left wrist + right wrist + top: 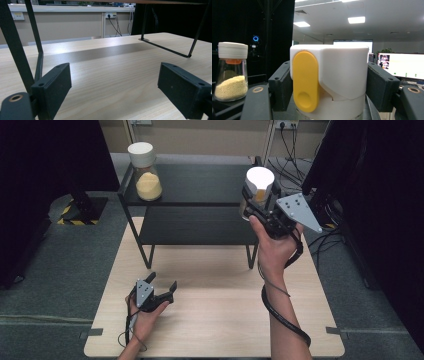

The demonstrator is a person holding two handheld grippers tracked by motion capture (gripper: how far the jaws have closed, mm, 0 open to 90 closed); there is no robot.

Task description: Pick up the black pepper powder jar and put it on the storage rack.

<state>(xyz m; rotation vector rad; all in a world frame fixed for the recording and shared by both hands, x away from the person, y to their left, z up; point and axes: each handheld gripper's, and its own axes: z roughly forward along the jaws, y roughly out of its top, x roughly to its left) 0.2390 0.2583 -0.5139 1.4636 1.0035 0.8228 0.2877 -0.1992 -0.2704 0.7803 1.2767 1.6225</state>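
My right gripper is shut on a glass jar with a white lid, held in the air above the right end of the black shelf's top. In the right gripper view the jar's white lid with a yellow flap sits between the two black jaws of the right gripper. A second jar with yellow grains and a white lid stands on the shelf's left end; that second jar appears at left in the right gripper view. My left gripper rests open on the wooden table, nothing between its jaws.
The black two-tier shelf stands on thin legs at the table's far half, with a lower tier. One shelf leg is just beyond the left gripper. Dark curtains flank both sides, and cables lie on the floor behind.
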